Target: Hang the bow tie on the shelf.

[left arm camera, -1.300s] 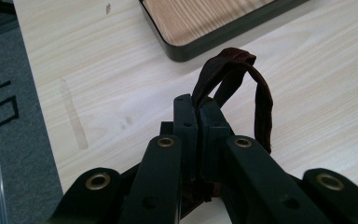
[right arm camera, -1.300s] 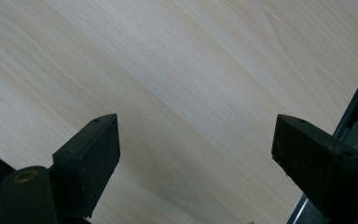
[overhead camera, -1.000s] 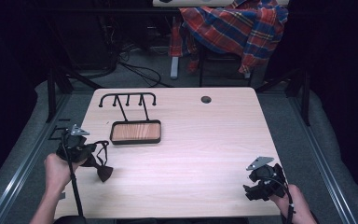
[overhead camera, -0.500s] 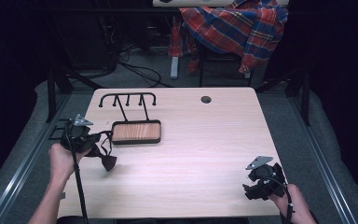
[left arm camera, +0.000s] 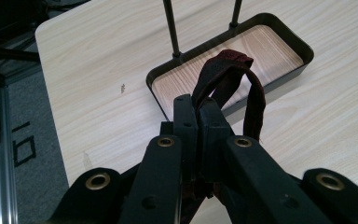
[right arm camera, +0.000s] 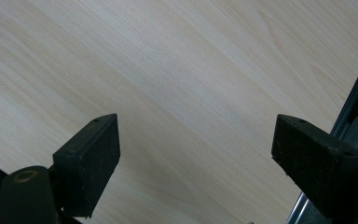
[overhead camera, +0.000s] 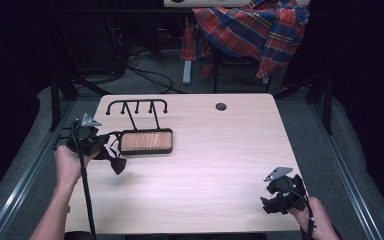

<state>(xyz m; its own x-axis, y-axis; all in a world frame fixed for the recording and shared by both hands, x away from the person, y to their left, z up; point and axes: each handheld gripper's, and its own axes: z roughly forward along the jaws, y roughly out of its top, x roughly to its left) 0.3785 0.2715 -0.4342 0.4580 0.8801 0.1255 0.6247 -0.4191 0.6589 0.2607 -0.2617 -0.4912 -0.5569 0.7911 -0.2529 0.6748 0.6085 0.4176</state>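
At the table's near edge, about five o'clock, the right gripper (overhead camera: pixel 272 200) hangs over bare light-wood tabletop (overhead camera: pixel 215 165), its black jaws spread wide with nothing between them, as the right gripper view shows; it looks parked, kept clear of the work on the other side.

Across at nine o'clock, the left gripper (overhead camera: pixel 101 149) is clenched on a dark maroon fabric strap (left arm camera: pixel 228 77). In the left gripper view the strap loops up from between the pinched jaws, and in the high view a dark bow-shaped piece (overhead camera: pixel 116 165) of it dangles just above the wood. The loop seems to be held upward so that it can be slipped over a hook.

Just beyond the strap, at ten o'clock, stands a black metal hook stand (overhead camera: pixel 136 106) with a wood-lined tray base (overhead camera: pixel 146 141); two thin uprights rise from the tray's far rim to a bar of empty hooks. The strap hangs beside the tray's left end and is not yet on any hook.

Farther back, at twelve o'clock, a red plaid shirt (overhead camera: pixel 250 30) is draped over furniture beyond the table.
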